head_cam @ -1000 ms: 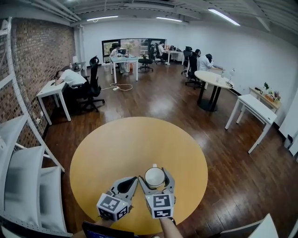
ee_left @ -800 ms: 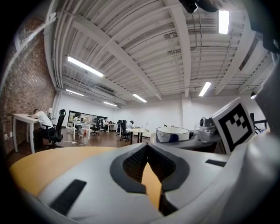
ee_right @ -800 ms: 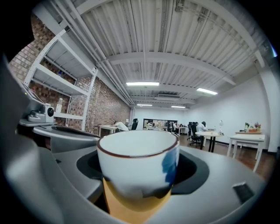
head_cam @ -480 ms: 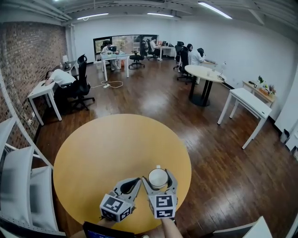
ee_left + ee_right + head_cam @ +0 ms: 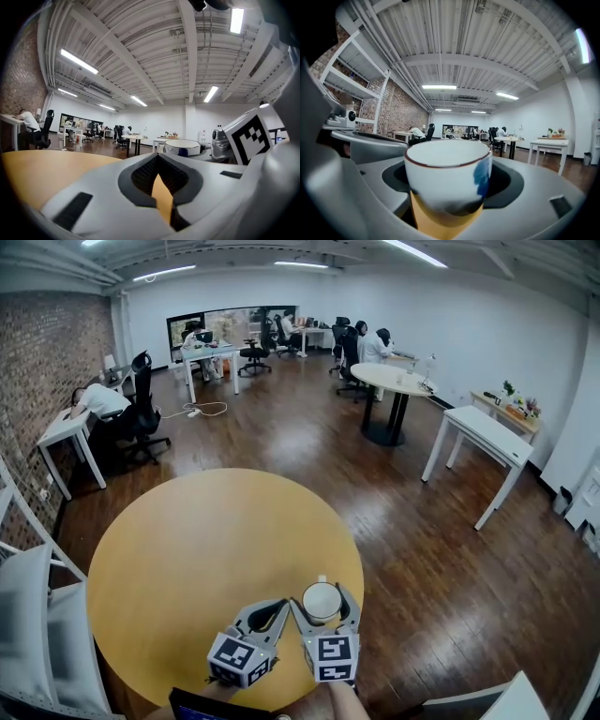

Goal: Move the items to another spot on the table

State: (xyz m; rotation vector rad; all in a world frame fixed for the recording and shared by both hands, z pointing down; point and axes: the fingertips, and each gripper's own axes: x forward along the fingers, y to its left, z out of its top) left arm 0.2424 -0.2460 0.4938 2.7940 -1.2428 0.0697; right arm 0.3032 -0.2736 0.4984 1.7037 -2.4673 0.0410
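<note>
A white cup (image 5: 321, 601) with a dark rim and a blue mark sits between the jaws of my right gripper (image 5: 322, 607), near the front right edge of the round yellow table (image 5: 187, 549). In the right gripper view the cup (image 5: 447, 173) fills the gap of the right gripper (image 5: 449, 183), and both jaws touch its sides. Whether its base touches the tabletop I cannot tell. My left gripper (image 5: 269, 615) lies just left of it, shut and empty. In the left gripper view only a sliver of table shows between the jaws of the left gripper (image 5: 159, 183), and the cup (image 5: 182, 147) stands to the right.
A white shelf unit (image 5: 28, 615) stands close at the table's left. Dark wooden floor lies past the table's right edge. A white desk (image 5: 483, 442) and a round white table (image 5: 394, 381) stand further off. People sit at desks far back.
Both grippers and the cup have shifted right over the table, closer to its right edge. The head view has swung with them. Neither gripper's jaws have changed.
</note>
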